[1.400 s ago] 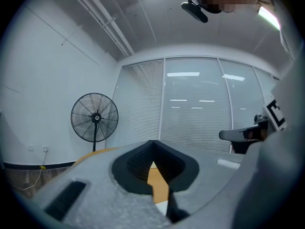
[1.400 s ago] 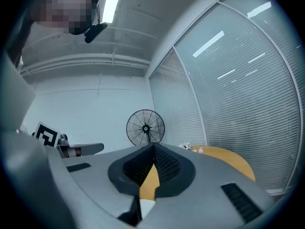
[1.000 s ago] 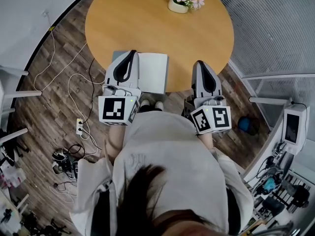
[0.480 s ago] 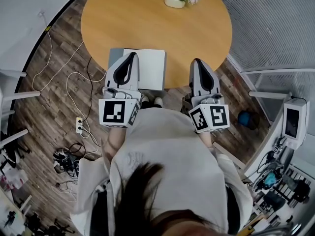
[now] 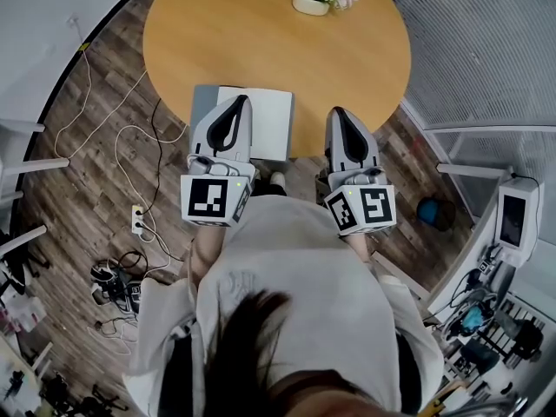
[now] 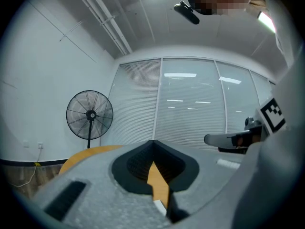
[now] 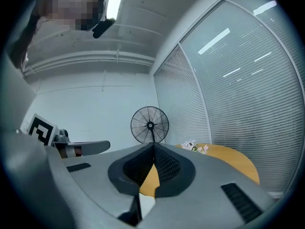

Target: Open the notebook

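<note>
Grey jaws pressed tip to tip, nothing between, on left gripper (image 5: pixel 241 101) and right gripper (image 5: pixel 337 113) alike. Just past the left tips, white notebook (image 5: pixel 271 124) flat at near edge of round wooden table (image 5: pixel 261 42). Flower pot (image 5: pixel 308 5) at far edge.

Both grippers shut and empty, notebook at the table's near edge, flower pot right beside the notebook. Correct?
One error: the flower pot is not beside the notebook. It stands at the far edge of the table, well apart from the notebook, as the head view shows. The rest holds: left gripper and right gripper are shut and empty, and the notebook is at the near edge.
</note>
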`<state>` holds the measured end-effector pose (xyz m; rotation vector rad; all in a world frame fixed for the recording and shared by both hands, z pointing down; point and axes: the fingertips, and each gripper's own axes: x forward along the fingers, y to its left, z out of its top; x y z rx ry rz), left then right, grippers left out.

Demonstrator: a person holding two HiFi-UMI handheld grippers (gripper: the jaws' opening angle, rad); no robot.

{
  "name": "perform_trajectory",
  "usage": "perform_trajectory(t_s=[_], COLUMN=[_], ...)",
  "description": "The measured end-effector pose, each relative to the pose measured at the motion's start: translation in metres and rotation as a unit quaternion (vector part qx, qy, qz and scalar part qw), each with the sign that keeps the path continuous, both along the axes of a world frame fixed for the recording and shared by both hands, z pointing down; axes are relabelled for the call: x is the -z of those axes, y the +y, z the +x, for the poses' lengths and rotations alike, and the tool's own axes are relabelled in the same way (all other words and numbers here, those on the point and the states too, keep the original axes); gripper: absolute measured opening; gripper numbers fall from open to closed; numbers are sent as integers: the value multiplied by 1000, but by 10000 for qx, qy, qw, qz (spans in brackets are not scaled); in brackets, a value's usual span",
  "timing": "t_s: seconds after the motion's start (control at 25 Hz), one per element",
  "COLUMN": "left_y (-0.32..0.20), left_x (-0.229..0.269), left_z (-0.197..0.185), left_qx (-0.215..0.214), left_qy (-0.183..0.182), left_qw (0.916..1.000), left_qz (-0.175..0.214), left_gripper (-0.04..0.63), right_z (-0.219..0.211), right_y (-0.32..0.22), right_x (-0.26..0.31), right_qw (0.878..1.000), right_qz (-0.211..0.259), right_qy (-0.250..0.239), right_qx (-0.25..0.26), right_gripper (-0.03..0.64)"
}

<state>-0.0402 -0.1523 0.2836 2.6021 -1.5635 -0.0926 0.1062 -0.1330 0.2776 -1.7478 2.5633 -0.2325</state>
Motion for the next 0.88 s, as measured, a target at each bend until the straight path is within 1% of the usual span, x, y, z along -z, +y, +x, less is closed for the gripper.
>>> perform_trajectory(t_s=[0.24, 0.88], left_y=[4, 5], left_x=[-8, -13], left_z=[0, 3], left_qx=[-19, -89], left_qy=[-11, -29], left_qw=[10000, 9999], left_qz=[-83, -141], left_gripper=[15, 15], right_z=[-12, -13], right_y=[2, 3], right_x=[-8, -13], right_qw=[9998, 9997], right_qz=[-93, -151], right_qy=[70, 91], right_qx=[150, 159], right_gripper=[2, 2])
